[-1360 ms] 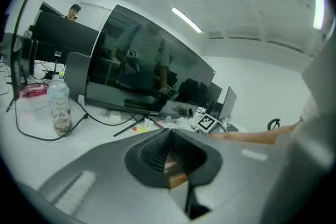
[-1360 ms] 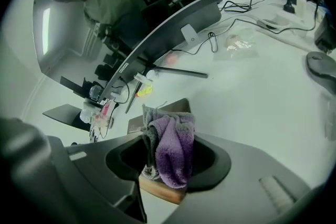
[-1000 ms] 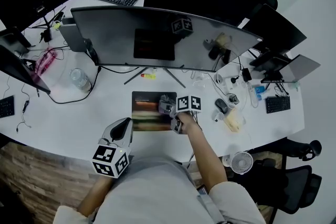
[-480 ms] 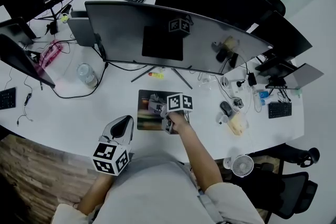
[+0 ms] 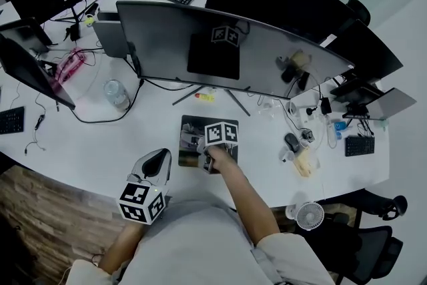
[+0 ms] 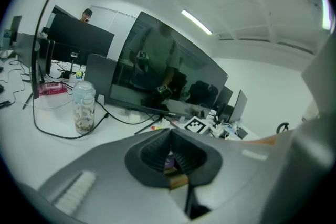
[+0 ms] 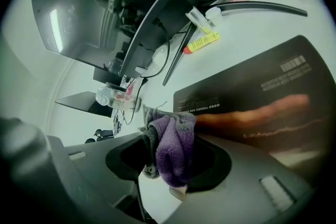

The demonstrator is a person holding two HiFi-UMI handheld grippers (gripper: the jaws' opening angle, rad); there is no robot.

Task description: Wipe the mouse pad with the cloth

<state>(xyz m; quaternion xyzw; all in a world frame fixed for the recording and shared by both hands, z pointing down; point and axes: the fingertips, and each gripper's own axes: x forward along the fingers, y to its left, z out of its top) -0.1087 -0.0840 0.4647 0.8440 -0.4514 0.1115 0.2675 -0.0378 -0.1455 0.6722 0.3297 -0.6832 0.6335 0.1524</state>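
The dark mouse pad [image 5: 225,127] lies on the white desk in front of the curved monitor; in the right gripper view the mouse pad [image 7: 252,97] fills the right side. My right gripper [image 5: 202,150] rests over the pad's left half, shut on a purple and grey cloth [image 5: 193,143]. Close up, the cloth [image 7: 176,139] is bunched between the jaws of the right gripper [image 7: 169,162], at the pad's near corner. My left gripper [image 5: 155,160] hovers left of the pad near the desk's front edge. The left gripper [image 6: 170,157] has its pads together and holds nothing.
A wide curved monitor [image 5: 227,50] stands on its stand behind the pad, with a yellow marker [image 5: 205,97] at its foot. A clear bottle [image 5: 117,95] and cables lie to the left. A mouse [image 5: 291,142], a small fan [image 5: 310,215] and clutter sit right.
My right gripper has slid the cloth leftward across the mouse pad, from its right edge to its left half. The left gripper has stayed where it was.
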